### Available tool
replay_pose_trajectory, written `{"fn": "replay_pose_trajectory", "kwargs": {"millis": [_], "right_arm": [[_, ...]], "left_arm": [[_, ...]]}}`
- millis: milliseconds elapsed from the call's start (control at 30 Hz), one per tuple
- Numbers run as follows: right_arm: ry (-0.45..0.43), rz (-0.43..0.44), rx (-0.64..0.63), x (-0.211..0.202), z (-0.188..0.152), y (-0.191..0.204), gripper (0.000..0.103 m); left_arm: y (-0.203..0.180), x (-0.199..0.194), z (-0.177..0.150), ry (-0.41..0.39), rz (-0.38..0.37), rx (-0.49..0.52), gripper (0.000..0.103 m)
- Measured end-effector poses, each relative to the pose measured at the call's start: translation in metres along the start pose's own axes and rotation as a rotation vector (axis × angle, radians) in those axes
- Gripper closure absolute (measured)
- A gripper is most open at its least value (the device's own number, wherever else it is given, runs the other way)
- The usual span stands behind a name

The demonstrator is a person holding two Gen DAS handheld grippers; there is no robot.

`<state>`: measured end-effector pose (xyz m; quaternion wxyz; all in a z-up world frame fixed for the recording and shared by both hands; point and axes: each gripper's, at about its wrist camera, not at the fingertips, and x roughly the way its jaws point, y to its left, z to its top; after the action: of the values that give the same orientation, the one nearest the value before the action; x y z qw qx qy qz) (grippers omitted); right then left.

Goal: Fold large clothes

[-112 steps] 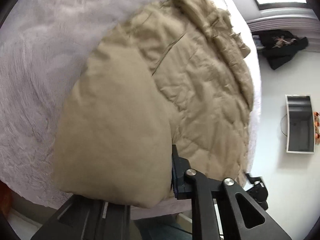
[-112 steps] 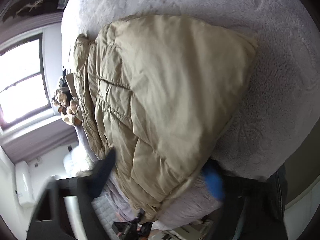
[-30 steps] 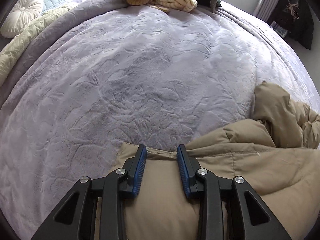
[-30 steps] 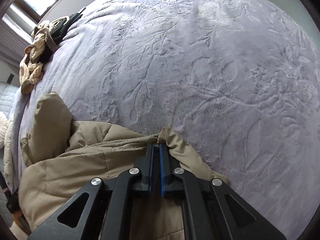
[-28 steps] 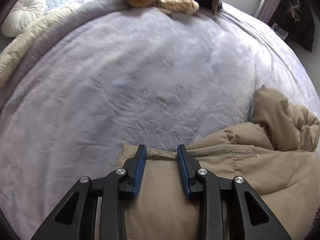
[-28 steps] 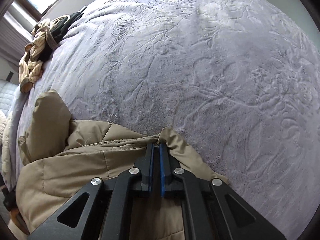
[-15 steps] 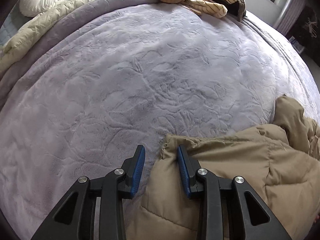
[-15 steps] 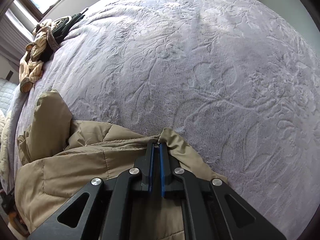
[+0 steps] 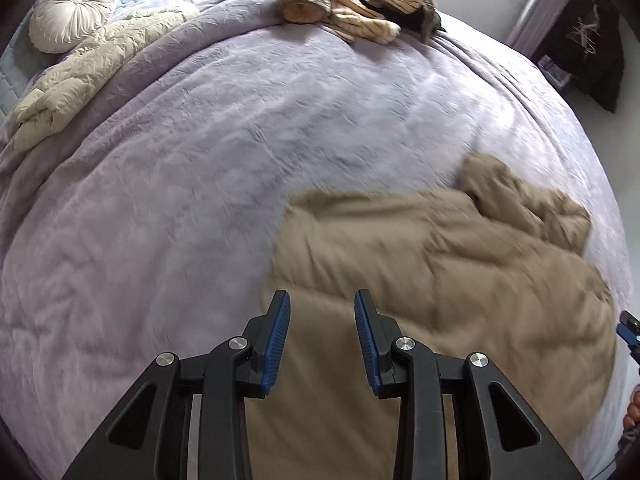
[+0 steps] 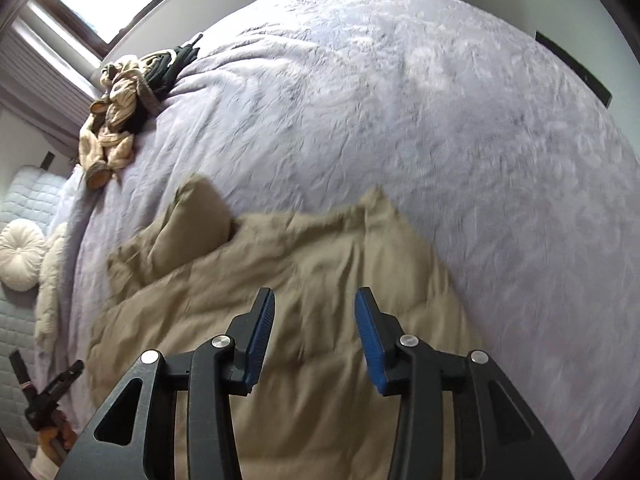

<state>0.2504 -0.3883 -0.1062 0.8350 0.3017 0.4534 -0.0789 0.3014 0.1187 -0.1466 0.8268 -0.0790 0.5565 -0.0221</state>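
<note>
A bed covered by an embossed lilac plush blanket (image 9: 200,184) fills both views. The padded beige quilted coat (image 9: 420,264) has been released onto it. The left tool (image 9: 322,334) is held part open and empty; the right tool (image 10: 314,334), clamped on the hem a moment ago, is opening with nothing between its pads. This fold appears laid.

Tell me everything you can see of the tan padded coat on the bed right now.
The tan padded coat is a puffy, quilted garment, matte fabric with stitched panels and soft creases. It lies folded into a rough rectangle on the lavender bedspread, near its front edge. A bunched lobe, perhaps a hood or sleeve, sticks up at the far side. Nothing grips it: the left tongs hang open above it, and the right tongs are opening, with nothing between the pads.
</note>
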Motion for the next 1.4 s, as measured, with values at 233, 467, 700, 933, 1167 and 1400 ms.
{"fn": "replay_pose_trajectory", "kwargs": {"millis": [233, 467, 700, 933, 1167, 1400], "right_arm": [[0.055, 0.051, 0.022, -0.023, -0.046, 0.007, 0.048], [0.104, 0.08, 0.02, -0.041, -0.089, 0.013, 0.043], [0.136, 0.113, 0.057, -0.05, -0.122, 0.013, 0.022], [0.146, 0.128, 0.077, -0.055, -0.148, 0.014, 0.018], [0.127, 0.13, 0.073, -0.056, -0.166, 0.017, 0.017], [0.13, 0.175, 0.125, -0.051, -0.177, 0.013, 0.017]], "left_arm": [[-0.022, -0.029, -0.035, 0.012, -0.04, 0.023, 0.016], [-0.037, -0.048, -0.064, 0.042, -0.057, 0.056, 0.015], [-0.027, -0.057, -0.087, 0.088, -0.088, -0.03, 0.0], [-0.022, -0.059, -0.101, 0.124, -0.101, -0.045, 0.0], [-0.024, -0.056, -0.112, 0.129, -0.036, -0.004, 0.0], [-0.015, -0.043, -0.126, 0.166, -0.157, -0.076, 0.0]]}}
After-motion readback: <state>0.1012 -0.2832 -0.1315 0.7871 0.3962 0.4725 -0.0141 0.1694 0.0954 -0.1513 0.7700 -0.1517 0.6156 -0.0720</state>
